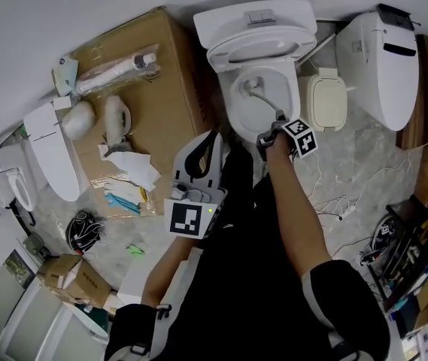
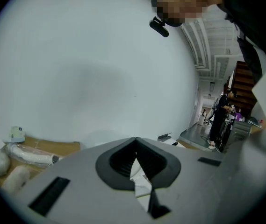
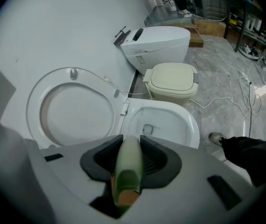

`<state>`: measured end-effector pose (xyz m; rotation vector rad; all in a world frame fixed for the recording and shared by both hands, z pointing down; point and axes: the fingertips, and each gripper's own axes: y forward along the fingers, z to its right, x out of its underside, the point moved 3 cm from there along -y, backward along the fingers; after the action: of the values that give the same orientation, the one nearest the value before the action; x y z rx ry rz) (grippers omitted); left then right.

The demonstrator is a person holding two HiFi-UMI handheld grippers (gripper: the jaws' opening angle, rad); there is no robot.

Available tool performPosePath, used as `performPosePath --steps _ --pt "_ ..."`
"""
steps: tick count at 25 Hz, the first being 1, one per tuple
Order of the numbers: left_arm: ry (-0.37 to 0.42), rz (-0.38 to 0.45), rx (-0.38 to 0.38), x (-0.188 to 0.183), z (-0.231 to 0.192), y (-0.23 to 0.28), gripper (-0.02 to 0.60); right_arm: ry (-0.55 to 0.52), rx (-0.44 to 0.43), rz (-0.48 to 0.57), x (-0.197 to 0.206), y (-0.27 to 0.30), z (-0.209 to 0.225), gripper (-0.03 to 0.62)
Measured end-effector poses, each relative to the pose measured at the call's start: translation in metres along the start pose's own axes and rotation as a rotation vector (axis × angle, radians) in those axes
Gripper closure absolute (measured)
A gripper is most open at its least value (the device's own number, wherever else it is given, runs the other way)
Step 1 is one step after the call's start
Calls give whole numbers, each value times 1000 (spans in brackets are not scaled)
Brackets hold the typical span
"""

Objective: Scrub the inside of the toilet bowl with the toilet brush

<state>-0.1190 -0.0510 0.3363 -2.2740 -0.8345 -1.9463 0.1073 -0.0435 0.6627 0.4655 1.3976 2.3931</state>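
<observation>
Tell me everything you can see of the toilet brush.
The toilet brush has a smooth, pale green handle that looks like plastic, with an orange-tan patch at its near end. The right gripper is shut on this handle, one dark pad on each side. In the head view the handle looks greyish. It curves away from the gripper and down into the open toilet bowl, and its far end sits low inside, toward the back. The bristle head cannot be made out.

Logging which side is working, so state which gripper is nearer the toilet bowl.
Right. The right gripper is at the toilet bowl's front rim, shut on the toilet brush reaching into it. The left gripper hangs short of the bowl, shut on nothing.
</observation>
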Motion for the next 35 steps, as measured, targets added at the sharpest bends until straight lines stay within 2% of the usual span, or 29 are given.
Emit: performPosePath --steps 4,7,9,12,16,20,26,30,35 --pt "-13 -28 -15 8 -14 4 574 73 20 8 10 28 -2 471" --pt "-19 -51 -14 18 -20 3 574 79 37 -11 19 44 -5 471" --pt "-19 -30 -10 18 -23 3 574 70 37 -40 25 49 -6 471" --pt "-26 -9 -8 17 -26 2 574 50 25 -107 39 53 -4 471" --pt "-32 22 -12 15 -28 0 574 22 32 -138 47 50 4 471" --pt "-52 -23 -20 21 -28 -6 574 -7 50 -175 53 45 16 471" --pt "-58 -12 -14 25 -23 -7 574 -59 63 -259 70 39 30 471" --pt "-75 -35 -4 32 -16 -10 574 -115 80 -299 72 30 42 471" --pt "-71 7 -11 29 -14 -9 574 -197 107 -350 71 18 63 471"
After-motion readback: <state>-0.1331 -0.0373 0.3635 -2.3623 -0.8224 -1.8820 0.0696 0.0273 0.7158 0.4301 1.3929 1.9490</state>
